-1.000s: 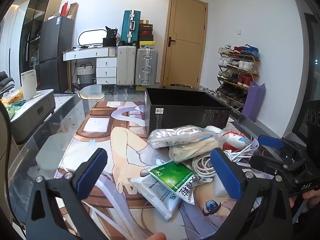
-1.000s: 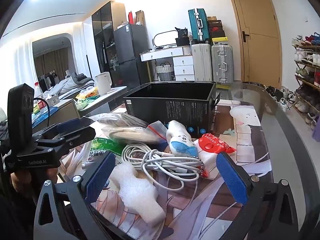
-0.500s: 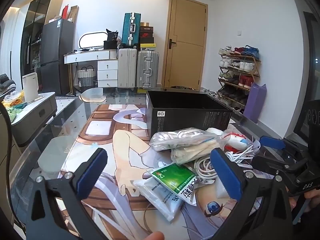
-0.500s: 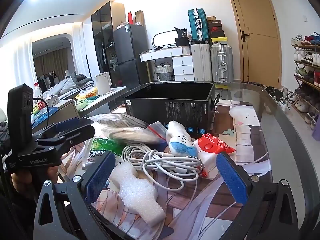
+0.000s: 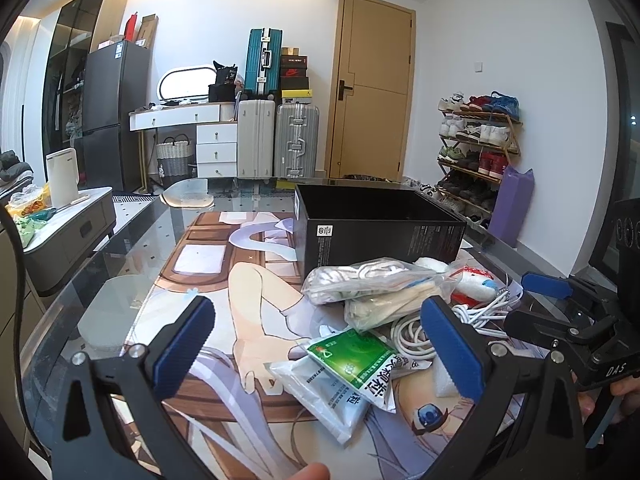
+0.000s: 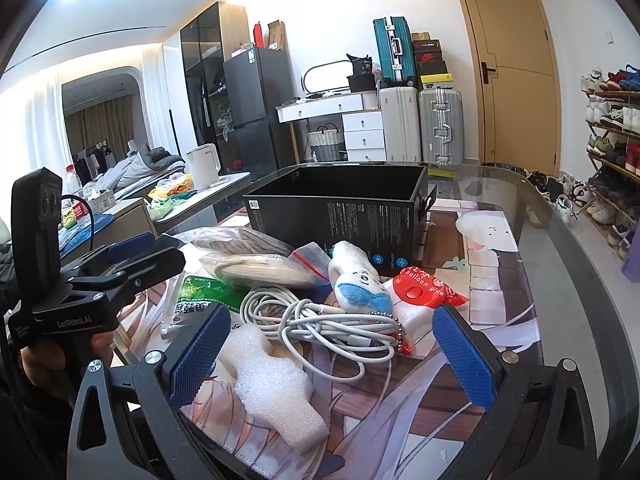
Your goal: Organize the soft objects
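A pile of soft things lies on the printed table mat in front of an open black box. It holds two clear bags of cloth, a green packet, a coiled white cable, a white and blue plush toy, a red balloon glue packet and a white foam piece. My left gripper hovers open at the pile's left side. At the near edge of the pile, over the foam and cable, my right gripper is open and holds nothing.
The glass table's curved rim runs along the right. A side cabinet with a white kettle stands left of the table. Suitcases, a door and a shoe rack line the far walls.
The left wrist view has drifted slightly, so the pile sits a little lower and further right. The pile and the right gripper have not moved. Both grippers stay open.
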A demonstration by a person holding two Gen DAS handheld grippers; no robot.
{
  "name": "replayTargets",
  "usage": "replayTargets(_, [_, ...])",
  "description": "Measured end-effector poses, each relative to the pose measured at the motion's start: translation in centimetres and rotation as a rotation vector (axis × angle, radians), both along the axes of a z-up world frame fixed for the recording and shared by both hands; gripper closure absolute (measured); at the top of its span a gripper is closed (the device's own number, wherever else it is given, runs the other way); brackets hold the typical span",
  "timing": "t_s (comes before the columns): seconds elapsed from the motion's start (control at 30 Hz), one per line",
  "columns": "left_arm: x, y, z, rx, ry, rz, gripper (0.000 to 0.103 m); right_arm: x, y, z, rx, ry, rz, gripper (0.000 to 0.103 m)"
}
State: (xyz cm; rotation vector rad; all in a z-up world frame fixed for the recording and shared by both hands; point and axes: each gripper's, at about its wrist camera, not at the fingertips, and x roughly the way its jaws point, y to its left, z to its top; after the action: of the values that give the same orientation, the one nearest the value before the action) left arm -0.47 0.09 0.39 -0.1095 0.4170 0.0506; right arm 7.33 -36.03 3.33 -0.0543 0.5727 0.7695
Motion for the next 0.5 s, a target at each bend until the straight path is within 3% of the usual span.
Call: replayTargets(0.5, [0.19, -0.48, -0.15, 0.023, 0.01, -0.012, 0.0, -0.11, -0.17, -0.23, -0.031, 0.013, -0.015, 0.0])
